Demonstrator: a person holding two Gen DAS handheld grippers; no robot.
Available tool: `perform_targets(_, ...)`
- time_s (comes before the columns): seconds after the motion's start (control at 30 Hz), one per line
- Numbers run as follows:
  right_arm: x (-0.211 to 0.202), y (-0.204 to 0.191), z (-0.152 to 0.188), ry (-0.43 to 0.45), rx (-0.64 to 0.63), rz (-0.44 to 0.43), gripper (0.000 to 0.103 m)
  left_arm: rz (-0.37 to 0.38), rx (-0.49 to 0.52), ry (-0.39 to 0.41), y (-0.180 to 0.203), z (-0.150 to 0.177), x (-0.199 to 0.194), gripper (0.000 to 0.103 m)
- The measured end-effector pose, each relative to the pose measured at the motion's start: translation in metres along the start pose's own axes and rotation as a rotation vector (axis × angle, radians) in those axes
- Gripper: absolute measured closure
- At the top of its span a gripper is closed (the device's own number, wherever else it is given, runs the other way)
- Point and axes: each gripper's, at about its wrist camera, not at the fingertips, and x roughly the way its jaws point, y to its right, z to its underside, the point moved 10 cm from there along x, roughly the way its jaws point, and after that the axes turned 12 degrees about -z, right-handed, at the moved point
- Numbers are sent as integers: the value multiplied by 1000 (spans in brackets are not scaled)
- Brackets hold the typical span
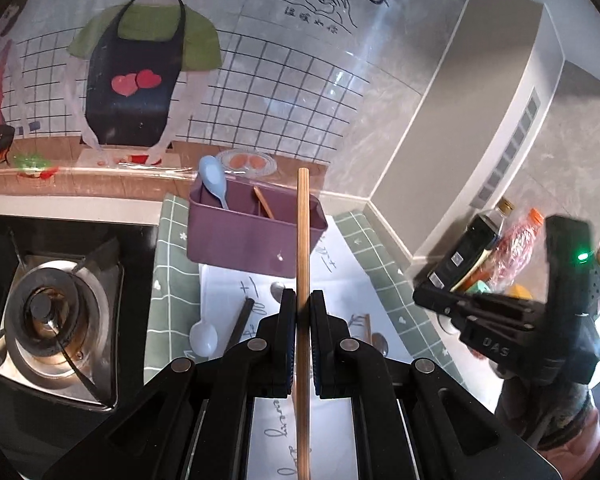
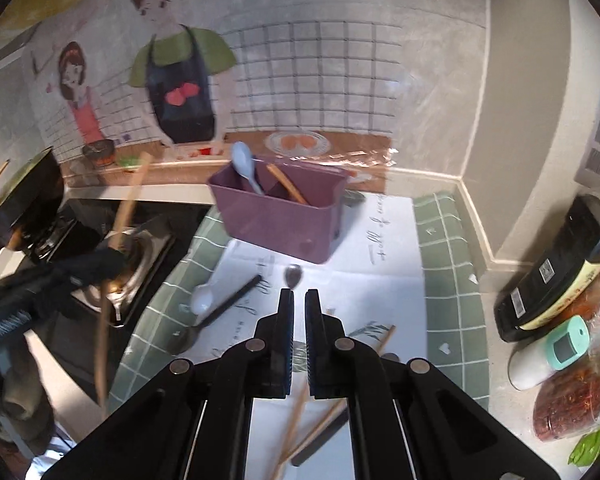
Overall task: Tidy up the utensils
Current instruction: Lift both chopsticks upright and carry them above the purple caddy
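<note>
The worktop (image 2: 456, 364) carries a green checked cloth (image 2: 448, 280) with a white printed sheet (image 2: 364, 292) laid over its middle, and a black gas stove (image 1: 56, 316) sits just beside the cloth on its left edge. Toward the wall stands a purple box (image 2: 276, 220) with an inner divider; a pale blue spoon (image 2: 244, 166) leans in its left compartment and a wooden chopstick (image 2: 287, 184) leans in the one beside it. At the right edge of the worktop lie a dark bottle (image 2: 552, 272) and some red packets (their contents too blurred to name). The left tongs (image 1: 302, 300) are clamped on a long wooden chopstick (image 1: 302, 220), which runs straight up between the pads and crosses in front of the box in that view. The right tongs (image 2: 296, 300) are closed with nothing between them, raised above the sheet. Loose on the sheet lie a black chopstick (image 2: 232, 296), a white spoon (image 2: 202, 300) just beside it, a metal spoon (image 2: 293, 276) near the foot of the box, another metal spoon (image 2: 184, 338) on the cloth's edge, and several wooden chopsticks (image 2: 300, 416) under the right tongs.
</note>
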Motion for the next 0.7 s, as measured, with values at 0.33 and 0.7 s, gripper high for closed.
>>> perform_targets(0.33, 77, 31, 67, -206, 95, -32, 77, -54, -61, -104, -28, 48, 24, 96)
perform_targets(0.7, 129, 39, 87, -281, 124, 9, 76, -100, -106, -119, -48, 60, 21, 96)
